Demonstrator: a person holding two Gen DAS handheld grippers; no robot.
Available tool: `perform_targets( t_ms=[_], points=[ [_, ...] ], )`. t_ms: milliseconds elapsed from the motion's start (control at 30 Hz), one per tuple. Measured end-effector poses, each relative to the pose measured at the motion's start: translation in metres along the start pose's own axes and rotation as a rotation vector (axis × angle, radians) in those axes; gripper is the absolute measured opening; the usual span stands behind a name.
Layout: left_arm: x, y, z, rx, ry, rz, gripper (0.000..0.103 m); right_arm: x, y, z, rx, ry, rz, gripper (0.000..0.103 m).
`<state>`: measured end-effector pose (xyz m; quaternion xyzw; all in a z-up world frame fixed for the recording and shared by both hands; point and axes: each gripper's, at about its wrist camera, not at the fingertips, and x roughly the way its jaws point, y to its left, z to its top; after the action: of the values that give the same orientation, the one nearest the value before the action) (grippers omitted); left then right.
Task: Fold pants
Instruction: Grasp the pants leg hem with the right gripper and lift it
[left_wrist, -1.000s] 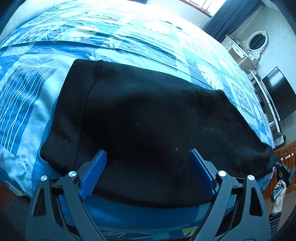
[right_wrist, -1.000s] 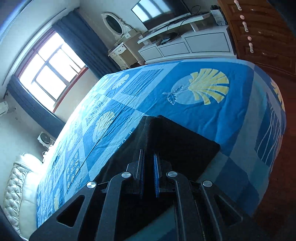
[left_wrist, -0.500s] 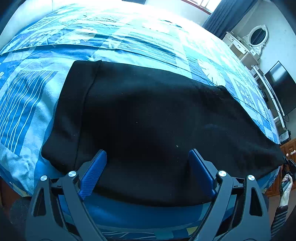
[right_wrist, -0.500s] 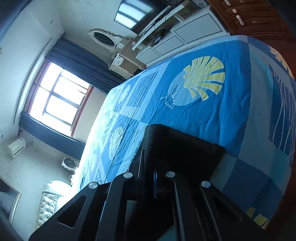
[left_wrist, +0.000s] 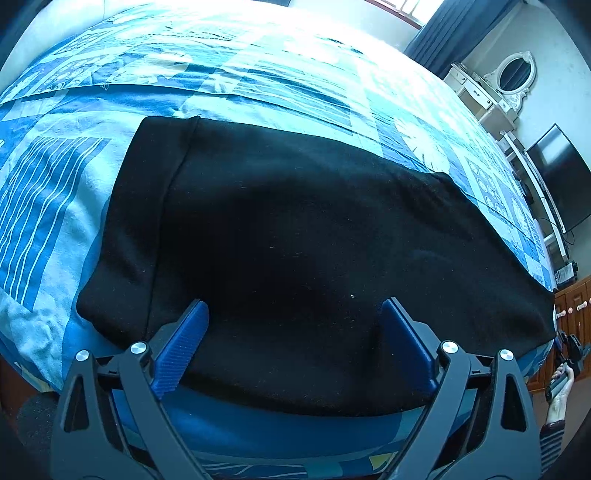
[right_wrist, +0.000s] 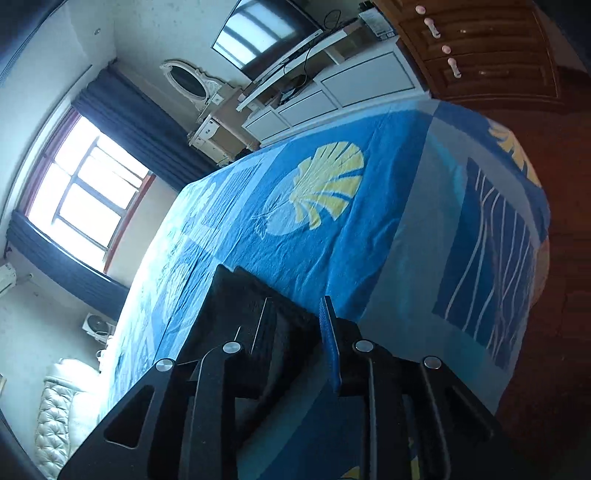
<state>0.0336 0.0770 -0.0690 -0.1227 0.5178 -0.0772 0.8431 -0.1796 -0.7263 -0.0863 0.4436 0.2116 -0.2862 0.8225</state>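
- now the black pants (left_wrist: 295, 240) are seen lying flat on the blue bed cover (left_wrist: 258, 85), close to the near edge of the bed.
- the pants look folded in half the long way already, with the waist band at the left end in the left wrist view and the leg end far to the right.
- the right gripper (right_wrist: 295, 325) was pressed tight on the leg end a moment ago; its jaws have just been opened a little, and the cloth is no longer pinched.
- the leg end of the pants (right_wrist: 251, 295) is still seen between the two fingers, but a gap shows beside the blue pad, so the cloth has been let go.
- the left gripper (left_wrist: 293, 321) is spread wide over the middle of the pants, and nothing is held in it; it has been kept in the same spot.
- this is judged to mean the leg end has been pulled straight and laid down, so one step is done.
- next, the pants may need to be picked up at one end and folded over to the other end.
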Motion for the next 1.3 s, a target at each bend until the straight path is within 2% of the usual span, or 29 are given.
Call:
perform_targets(
  t_ms=[100, 133, 200, 267, 400, 433, 467, 600, 733, 833, 900, 1000, 1067, 1133, 1200, 1300],
  points=[
    [0.001, -0.002, -0.001, 0.009, 0.000, 0.008, 0.095, 0.013, 0.023, 0.017, -0.095, 0.059, 0.024, 0.035],
    [0.002, -0.002, -0.001, 0.012, 0.000, 0.008, 0.095, 0.021, 0.033, 0.021, -0.144, 0.083, 0.026, 0.042],
    [0.002, -0.002, -0.001, 0.010, -0.003, 0.006, 0.095, 0.035, 0.054, 0.024, -0.247, 0.116, 0.027, 0.046],
    [0.002, -0.002, -0.002, 0.004, -0.008, 0.004, 0.095, 0.053, 0.075, 0.022, -0.328, 0.173, 0.034, 0.060],
    [0.003, -0.003, -0.001, 0.004, -0.008, 0.016, 0.095, 0.089, 0.095, 0.016, -0.418, 0.250, -0.011, 0.060],
    [0.004, -0.004, -0.001, 0.004, -0.008, 0.021, 0.096, 0.099, 0.096, 0.014, -0.418, 0.292, -0.017, 0.044],
    [0.004, -0.005, -0.001, 0.003, -0.008, 0.026, 0.096, 0.107, 0.096, 0.011, -0.425, 0.325, -0.047, 0.015],
    [0.007, -0.006, 0.000, 0.002, -0.006, 0.034, 0.097, 0.102, 0.100, 0.007, -0.470, 0.295, -0.079, 0.009],
    [0.008, -0.006, 0.001, 0.002, -0.007, 0.037, 0.099, 0.088, 0.088, 0.022, -0.380, 0.211, -0.058, 0.007],
    [0.010, -0.006, 0.001, 0.005, -0.009, 0.044, 0.100, 0.107, 0.078, 0.016, -0.392, 0.237, -0.108, 0.007],
    [0.011, -0.007, 0.001, 0.010, -0.012, 0.052, 0.100, 0.107, 0.072, 0.020, -0.340, 0.235, -0.057, 0.008],
    [0.011, -0.008, 0.001, 0.008, -0.015, 0.056, 0.100, 0.098, 0.062, 0.034, -0.245, 0.252, 0.038, 0.017],
    [0.010, -0.007, 0.001, 0.009, -0.020, 0.049, 0.100, 0.091, 0.047, 0.044, -0.193, 0.285, 0.089, 0.045],
    [0.010, -0.006, 0.001, 0.015, -0.026, 0.038, 0.100, 0.086, 0.029, 0.052, -0.153, 0.322, 0.123, 0.057],
    [0.009, -0.006, 0.000, 0.026, -0.029, 0.033, 0.100, 0.078, 0.011, 0.057, -0.127, 0.342, 0.144, 0.057],
    [0.010, -0.007, -0.001, 0.040, -0.030, 0.037, 0.100, 0.076, -0.017, 0.058, -0.031, 0.425, 0.233, 0.057]
  ],
)
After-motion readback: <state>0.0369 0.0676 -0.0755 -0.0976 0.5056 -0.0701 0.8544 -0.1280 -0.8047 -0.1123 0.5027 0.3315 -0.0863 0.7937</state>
